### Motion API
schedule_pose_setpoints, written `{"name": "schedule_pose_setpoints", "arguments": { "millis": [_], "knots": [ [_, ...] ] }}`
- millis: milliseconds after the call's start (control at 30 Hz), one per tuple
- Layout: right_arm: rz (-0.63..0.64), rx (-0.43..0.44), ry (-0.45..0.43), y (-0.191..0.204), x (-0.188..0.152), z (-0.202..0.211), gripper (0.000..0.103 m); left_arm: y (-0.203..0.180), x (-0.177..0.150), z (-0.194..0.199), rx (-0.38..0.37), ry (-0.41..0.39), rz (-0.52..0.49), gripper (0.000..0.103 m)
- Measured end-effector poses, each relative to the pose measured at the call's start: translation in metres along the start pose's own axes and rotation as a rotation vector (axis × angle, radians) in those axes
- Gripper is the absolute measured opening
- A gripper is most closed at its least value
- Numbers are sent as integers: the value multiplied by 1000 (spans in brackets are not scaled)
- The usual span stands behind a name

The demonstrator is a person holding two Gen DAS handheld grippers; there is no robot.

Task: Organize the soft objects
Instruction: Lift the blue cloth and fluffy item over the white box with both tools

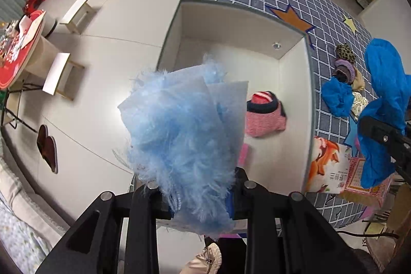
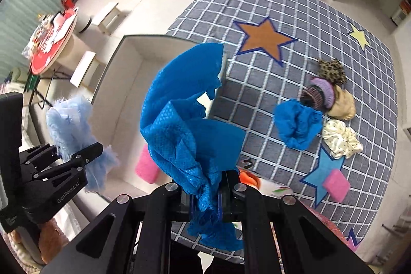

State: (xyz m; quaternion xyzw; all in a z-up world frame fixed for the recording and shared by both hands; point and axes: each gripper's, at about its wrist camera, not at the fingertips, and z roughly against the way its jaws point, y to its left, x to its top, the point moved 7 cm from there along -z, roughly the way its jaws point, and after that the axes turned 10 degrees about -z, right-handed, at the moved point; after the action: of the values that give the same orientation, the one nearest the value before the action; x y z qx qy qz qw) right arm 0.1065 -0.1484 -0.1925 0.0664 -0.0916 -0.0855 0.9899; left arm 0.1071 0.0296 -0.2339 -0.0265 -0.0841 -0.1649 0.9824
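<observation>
Left gripper point(image 1: 201, 202) clamped on fluffy light-blue cloth point(image 1: 179, 125), white box point(image 1: 295, 84) beyond fingertips; right gripper point(image 2: 206, 199) clamped on blue cloth point(image 2: 190, 120).

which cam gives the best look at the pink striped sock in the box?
Left wrist. The pink striped sock lies in plain sight on the floor of the white box, beside the fluffy light-blue cloth. In the right wrist view the blue shoe cover hides it.
</observation>
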Motion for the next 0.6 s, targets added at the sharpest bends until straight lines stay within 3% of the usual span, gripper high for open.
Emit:
{"name": "schedule_pose_setpoints", "arguments": {
  "millis": [600],
  "knots": [
    [62, -20, 71, 59, 25, -45, 12, 19, -14, -23, -64, 38, 64, 29]
  ]
}}
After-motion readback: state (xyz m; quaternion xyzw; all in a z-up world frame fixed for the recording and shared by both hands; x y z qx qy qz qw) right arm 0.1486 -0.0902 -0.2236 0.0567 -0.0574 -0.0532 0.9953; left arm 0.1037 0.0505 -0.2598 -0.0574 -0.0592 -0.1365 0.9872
